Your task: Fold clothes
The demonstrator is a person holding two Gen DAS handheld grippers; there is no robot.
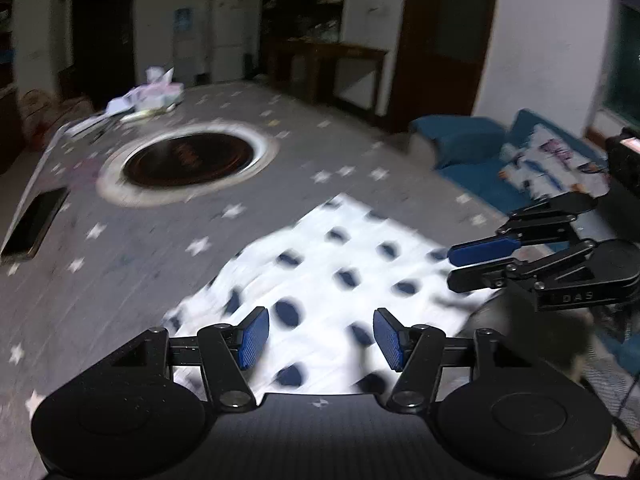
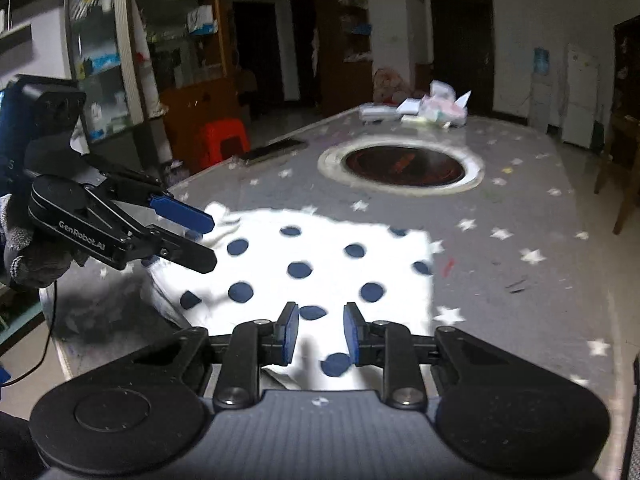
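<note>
A white garment [image 2: 320,268] with dark blue polka dots [image 1: 332,280] lies flat on the grey star-printed table [image 2: 520,280], folded into a rough rectangle. In the right wrist view it fills the lower middle, its straight right edge at 3 o'clock and a rumpled, bunched edge at 9 o'clock, where the cloth piles in loose folds near the table's edge. A dark round inset [image 2: 402,166] in the table sits well apart at 12 o'clock.

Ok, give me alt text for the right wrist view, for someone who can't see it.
The right gripper, open, hovers over a white polka-dot cloth on a grey star-print table. The left gripper reaches in at the cloth's left edge, holding nothing.
</note>
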